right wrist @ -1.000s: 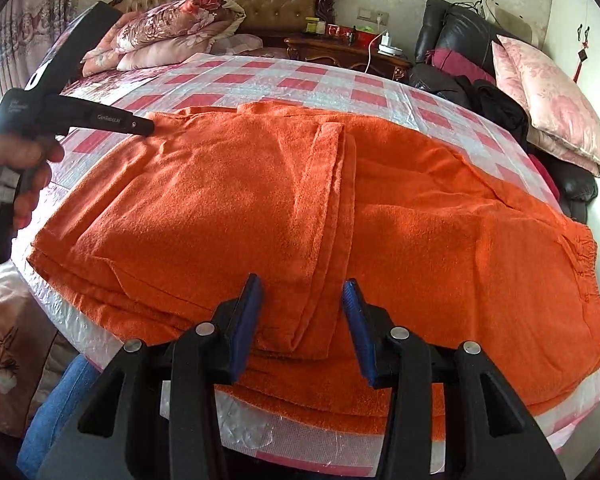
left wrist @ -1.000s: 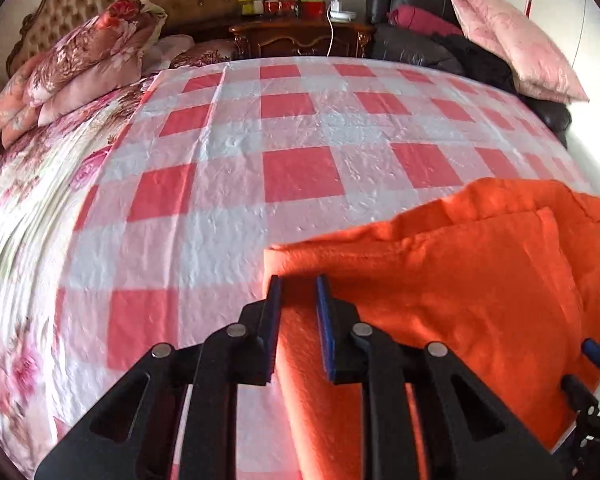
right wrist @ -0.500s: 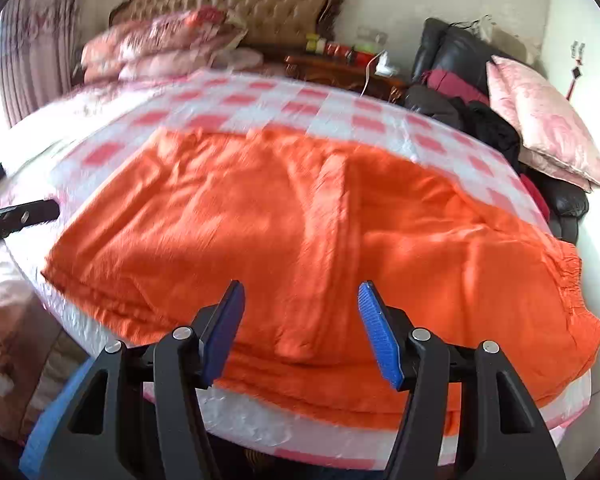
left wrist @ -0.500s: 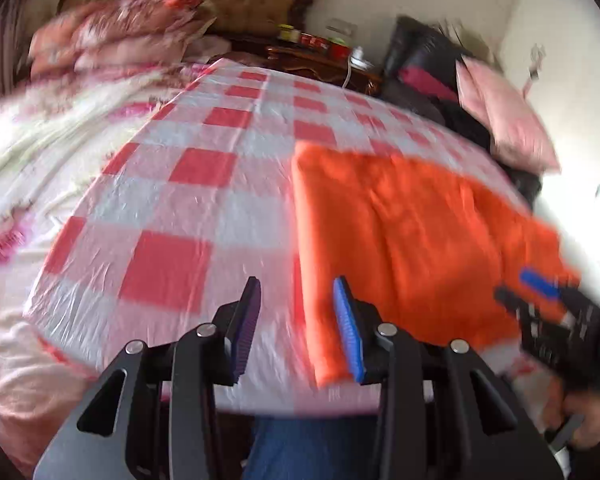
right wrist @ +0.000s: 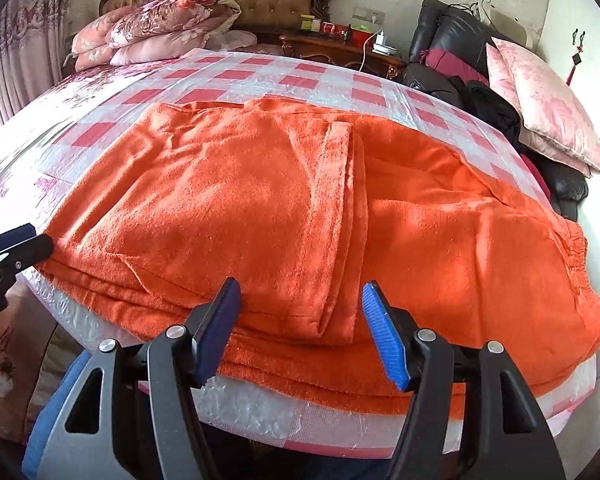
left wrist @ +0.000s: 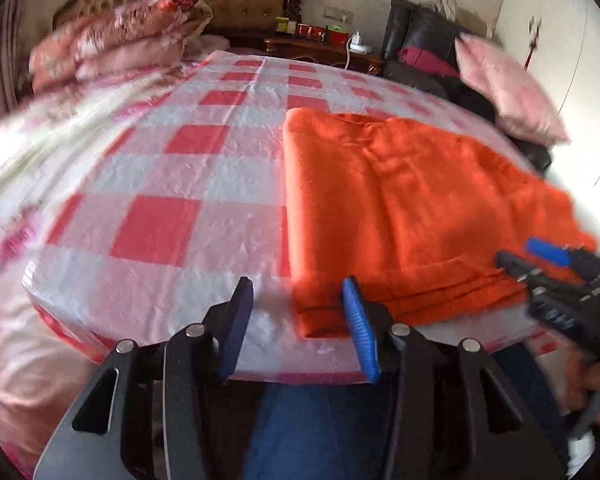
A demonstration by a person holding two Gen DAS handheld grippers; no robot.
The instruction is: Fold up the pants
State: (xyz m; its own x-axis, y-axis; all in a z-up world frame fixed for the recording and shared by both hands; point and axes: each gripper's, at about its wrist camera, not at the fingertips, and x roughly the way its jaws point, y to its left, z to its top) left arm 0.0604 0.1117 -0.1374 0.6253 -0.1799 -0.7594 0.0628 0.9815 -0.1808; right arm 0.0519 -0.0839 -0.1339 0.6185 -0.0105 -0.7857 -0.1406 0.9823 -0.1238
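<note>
The orange pants [right wrist: 300, 208] lie folded in layers near the front edge of the checked bed [right wrist: 332, 76]; they also show in the left wrist view [left wrist: 412, 208]. The elastic waistband is at the right [right wrist: 576, 256]. My right gripper [right wrist: 300, 332] is open and empty, just in front of the pants' near edge at the middle fold. My left gripper [left wrist: 298, 328] is open and empty, off the bed's front edge by the pants' near left corner. Each gripper shows in the other's view: the right one in the left wrist view [left wrist: 548, 264], the left one in the right wrist view [right wrist: 16, 244].
Folded floral quilts [right wrist: 156, 28] sit by the headboard. A wooden nightstand [right wrist: 340, 48] with small items stands behind the bed. A dark sofa with clothes and pink cushions [right wrist: 540, 104] is at the right. The person's blue jeans [left wrist: 320, 432] are below the bed's front edge.
My left gripper let go of the pants' left edge, opened, and drew back off the bed's front edge. My right gripper opened wider and pulled back slightly. The pants stayed put.
</note>
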